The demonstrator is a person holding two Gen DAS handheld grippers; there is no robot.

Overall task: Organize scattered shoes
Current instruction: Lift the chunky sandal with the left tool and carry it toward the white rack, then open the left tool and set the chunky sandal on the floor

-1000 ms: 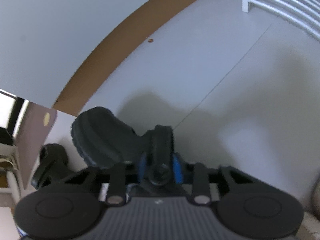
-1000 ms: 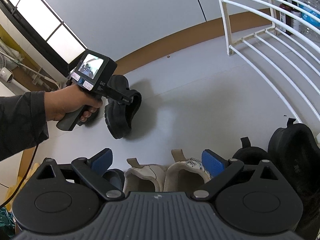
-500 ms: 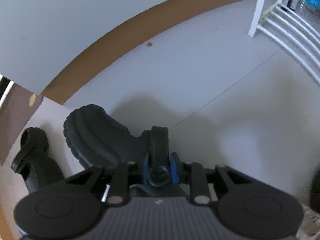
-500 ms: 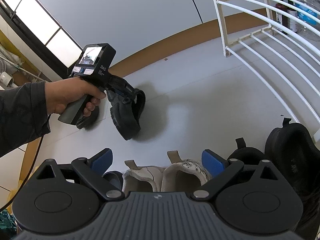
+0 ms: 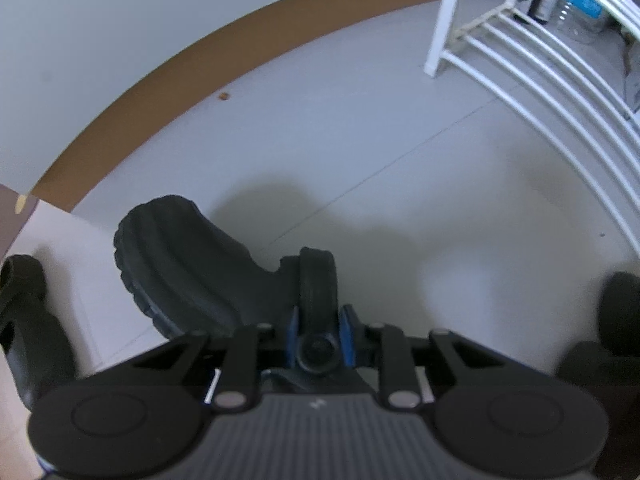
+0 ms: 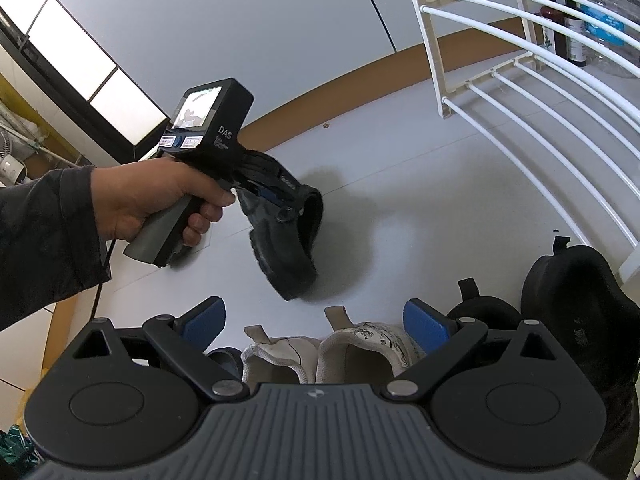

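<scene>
Tongs on the left (image 6: pixel 280 200) pinch the heel strap of a black clog (image 6: pixel 286 248), their blue pads (image 5: pixel 347 334) pressed against either side of the strap just above its rivet. In the right wrist view a hand (image 6: pixel 152 200) in a dark sleeve grips the handle of this tool, and the clog hangs from it with the toe pointing down and the ridged sole (image 5: pixel 168 264) facing left. The clog's toe is close to the grey floor (image 6: pixel 420 184), and its shadow falls just to the right; whether the toe touches the floor cannot be told.

A second black clog (image 5: pixel 28 320) lies on the floor at the far left edge of the left wrist view, well apart from the held one.

The right tongs (image 6: pixel 316 320) are spread wide and hold nothing. Below and between their blue pads sits a pair of white sneakers (image 6: pixel 320 356), side by side with heels towards the camera. To the right of them stand two black shoes (image 6: pixel 576 312), each with a pull tab at the heel, and a dark rim shows just left of the white pair.

A white slatted shoe rack (image 6: pixel 520 92) stands at the right, its lower bars reaching down close to the black shoes. Bottles (image 6: pixel 572 28) sit behind it by the wall.
</scene>
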